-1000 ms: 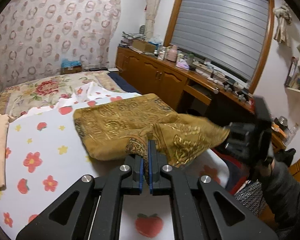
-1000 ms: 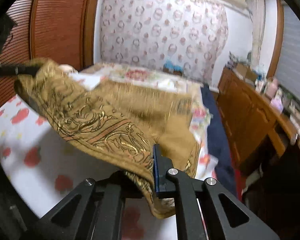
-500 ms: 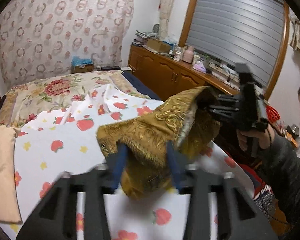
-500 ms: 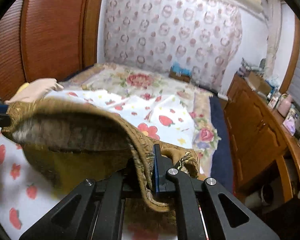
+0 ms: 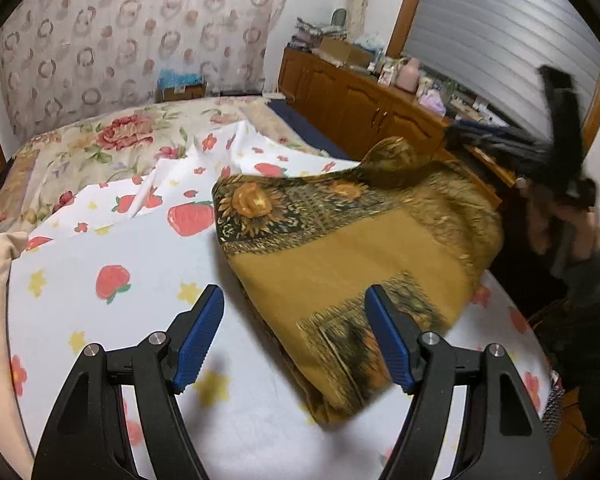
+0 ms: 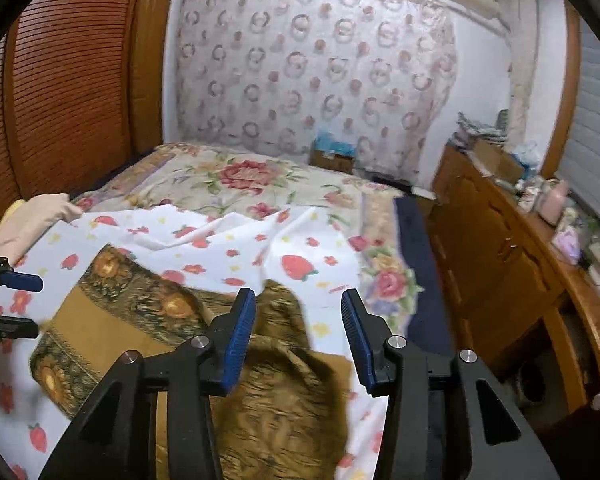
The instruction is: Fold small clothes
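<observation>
A mustard-gold cloth [image 5: 340,256] with dark flowered borders lies folded over on the strawberry-print sheet [image 5: 120,248]. My left gripper [image 5: 296,336] hovers over its near edge. Its jaws are opening, and the cloth lies below them, not pinched. In the right wrist view the same cloth [image 6: 140,320] spreads left and under my right gripper [image 6: 298,332]. Those jaws are opening too, and a raised hump of cloth sits loose between the blue pads. The right gripper [image 5: 472,140] shows blurred at the cloth's far right corner. The left gripper [image 6: 18,304] stands open at the left edge.
A folded beige cloth [image 6: 36,212] lies at the sheet's left side. A flowered bedspread [image 6: 240,176] covers the far bed. A cluttered wooden cabinet [image 6: 500,240] runs along the right. Louvred wardrobe doors [image 6: 60,80] stand on the left. A person's hand [image 5: 580,236] holds the right gripper.
Both grippers were shut on the cloth's edges and carried them over. They have let go with jaws spread, and the cloth now lies folded on the sheet.
</observation>
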Demonstrator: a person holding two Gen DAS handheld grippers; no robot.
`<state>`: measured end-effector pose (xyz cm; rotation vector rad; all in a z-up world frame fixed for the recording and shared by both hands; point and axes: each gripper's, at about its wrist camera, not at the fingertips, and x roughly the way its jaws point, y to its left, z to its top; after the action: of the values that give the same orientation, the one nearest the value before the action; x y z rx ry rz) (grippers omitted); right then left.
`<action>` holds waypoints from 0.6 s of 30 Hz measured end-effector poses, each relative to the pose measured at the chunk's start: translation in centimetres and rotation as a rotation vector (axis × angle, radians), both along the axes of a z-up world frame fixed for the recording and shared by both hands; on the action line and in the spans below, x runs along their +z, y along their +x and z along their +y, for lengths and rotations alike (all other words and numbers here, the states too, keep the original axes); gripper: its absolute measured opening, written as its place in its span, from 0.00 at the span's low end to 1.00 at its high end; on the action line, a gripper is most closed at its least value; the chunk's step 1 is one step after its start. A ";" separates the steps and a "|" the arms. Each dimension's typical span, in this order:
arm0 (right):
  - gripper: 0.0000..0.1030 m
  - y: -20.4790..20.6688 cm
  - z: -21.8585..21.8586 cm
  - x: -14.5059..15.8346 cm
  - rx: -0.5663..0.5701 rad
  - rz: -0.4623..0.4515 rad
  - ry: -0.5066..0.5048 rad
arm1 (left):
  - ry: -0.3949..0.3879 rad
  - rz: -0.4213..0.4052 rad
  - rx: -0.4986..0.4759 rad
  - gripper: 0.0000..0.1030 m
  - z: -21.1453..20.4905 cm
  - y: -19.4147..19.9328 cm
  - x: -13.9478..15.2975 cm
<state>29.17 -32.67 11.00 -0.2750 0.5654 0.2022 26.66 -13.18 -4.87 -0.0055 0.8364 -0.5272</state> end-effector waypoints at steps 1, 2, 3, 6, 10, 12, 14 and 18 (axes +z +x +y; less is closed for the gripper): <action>0.45 -0.6 -0.2 0.0 0.006 0.009 0.004 | 0.005 0.010 0.000 0.71 -0.2 0.6 -0.3; 0.46 -0.9 -0.5 -0.1 0.018 0.021 0.013 | 0.007 0.016 0.000 0.71 -0.3 0.9 -0.5; 0.48 -1.2 -0.8 -0.1 0.028 0.038 0.025 | 0.010 0.023 0.000 0.71 -0.4 1.1 -0.7; 0.52 -2.2 -1.1 -1.6 0.042 0.092 0.013 | 0.038 0.037 0.006 0.71 -0.5 2.5 -1.4; 0.53 1.8 -2.5 -3.9 -0.001 0.171 -0.030 | 0.046 0.084 0.023 0.71 -0.4 4.4 -2.6; 0.54 3.4 -3.7 -4.8 -0.031 0.224 0.002 | 0.030 0.108 0.027 0.71 -0.1 5.1 -3.1; 0.54 4.7 -4.8 -5.4 -0.052 0.265 0.049 | 0.016 0.135 0.024 0.71 -0.1 5.5 -3.5; 0.55 5.7 -6.4 -5.6 -0.058 0.309 0.155 | -0.001 0.146 0.019 0.71 -0.3 5.8 -3.8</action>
<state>34.90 -39.07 5.37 -0.0764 0.8581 0.2328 32.51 -13.48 -8.67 -0.0531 0.9774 -0.5135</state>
